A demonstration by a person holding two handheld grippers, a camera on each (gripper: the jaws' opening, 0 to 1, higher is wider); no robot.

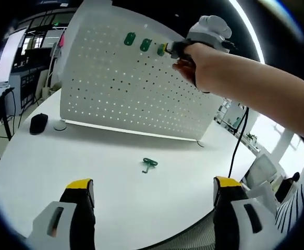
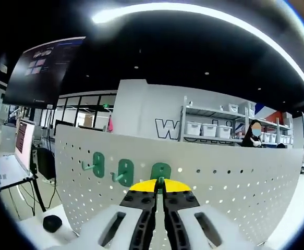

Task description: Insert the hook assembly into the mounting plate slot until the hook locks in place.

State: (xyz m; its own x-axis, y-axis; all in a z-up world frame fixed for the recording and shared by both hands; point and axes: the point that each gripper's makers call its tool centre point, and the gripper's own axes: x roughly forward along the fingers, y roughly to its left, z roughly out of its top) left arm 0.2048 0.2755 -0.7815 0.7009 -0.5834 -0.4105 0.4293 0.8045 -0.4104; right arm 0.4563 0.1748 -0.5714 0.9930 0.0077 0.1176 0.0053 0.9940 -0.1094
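A white pegboard (image 1: pixel 125 83) stands upright on the white table (image 1: pixel 105 172). Two green hooks (image 1: pixel 130 38) (image 1: pixel 146 45) hang near its top edge. My right gripper (image 1: pixel 168 49), held in a person's hand, is shut on a third green hook (image 1: pixel 161 49) pressed against the board. In the right gripper view that hook (image 2: pixel 161 171) sits right at the closed yellow tips of the right gripper (image 2: pixel 160 183), beside the two mounted hooks (image 2: pixel 98 164) (image 2: pixel 124 172). A loose green hook (image 1: pixel 149 164) lies on the table. My left gripper (image 1: pixel 153 188) is open above the table's near edge.
A black computer mouse (image 1: pixel 38 123) rests on the table to the left of the board. A black cable (image 1: pixel 239 140) hangs down from the right arm. Desks and monitors stand to the left, shelves with bins (image 2: pixel 209 129) behind the board.
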